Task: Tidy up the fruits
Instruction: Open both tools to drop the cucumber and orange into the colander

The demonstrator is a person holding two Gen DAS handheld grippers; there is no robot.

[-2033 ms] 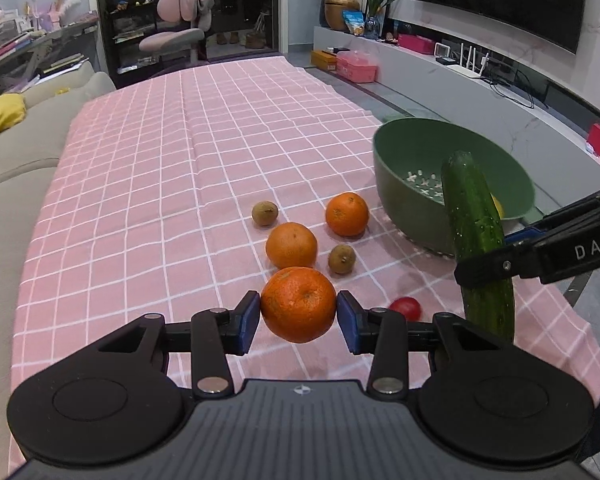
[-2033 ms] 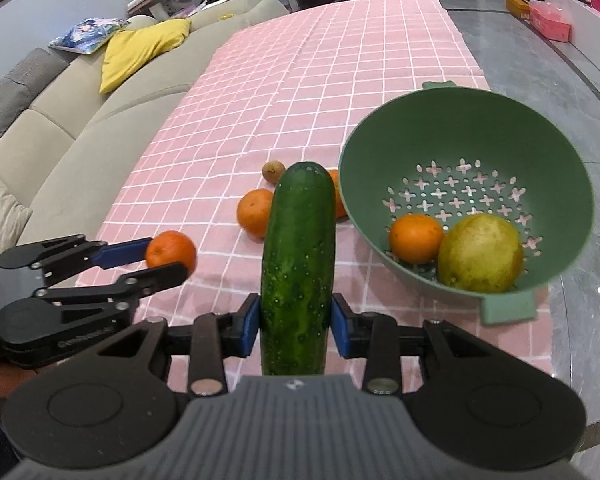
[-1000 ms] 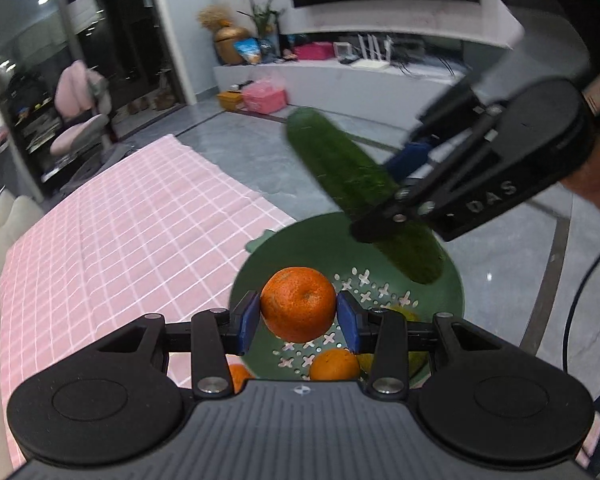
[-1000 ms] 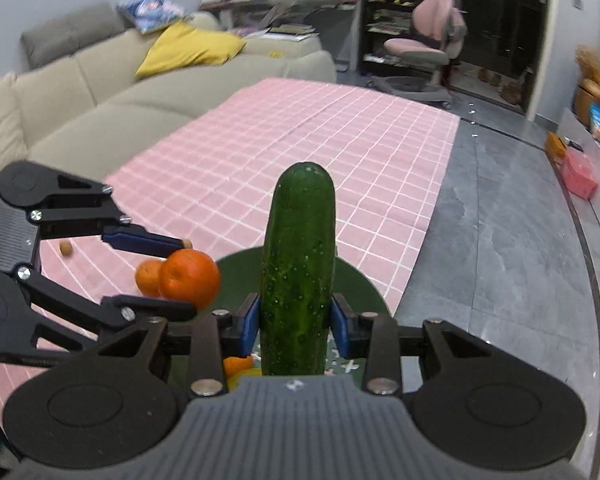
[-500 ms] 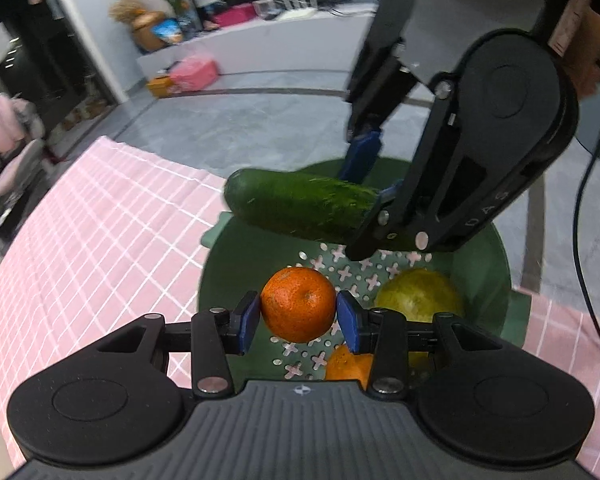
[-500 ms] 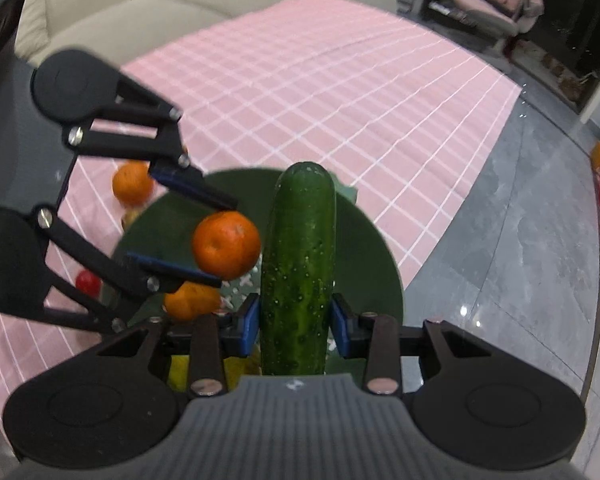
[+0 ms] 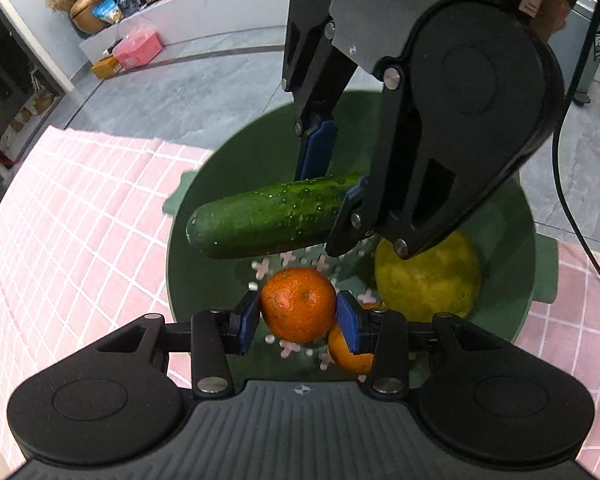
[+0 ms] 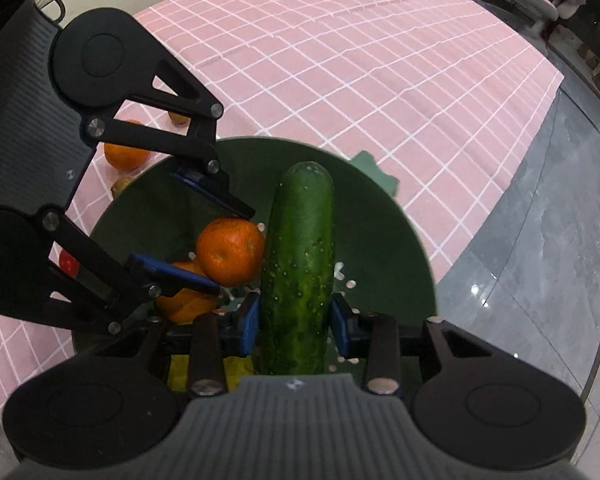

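Observation:
My left gripper (image 7: 298,322) is shut on an orange (image 7: 298,305) and holds it over the green colander bowl (image 7: 228,168). My right gripper (image 8: 296,322) is shut on a cucumber (image 8: 300,256) held lying flat above the same bowl (image 8: 380,232). In the left wrist view the cucumber (image 7: 268,216) hangs just beyond the held orange. A second orange (image 7: 350,354) and a yellow-green round fruit (image 7: 428,280) lie in the bowl. In the right wrist view the left gripper (image 8: 230,242) and its orange (image 8: 230,251) sit just left of the cucumber.
The bowl stands near the edge of a table with a pink checked cloth (image 8: 340,60). On the cloth left of the bowl lie another orange (image 8: 124,156), two kiwis (image 8: 120,186) and a small red fruit (image 8: 68,262). Grey floor (image 8: 540,240) lies beyond the table edge.
Both grippers have moved from the cloth to above the bowl and come lower into it. The cucumber has turned level. Each gripper keeps its hold.

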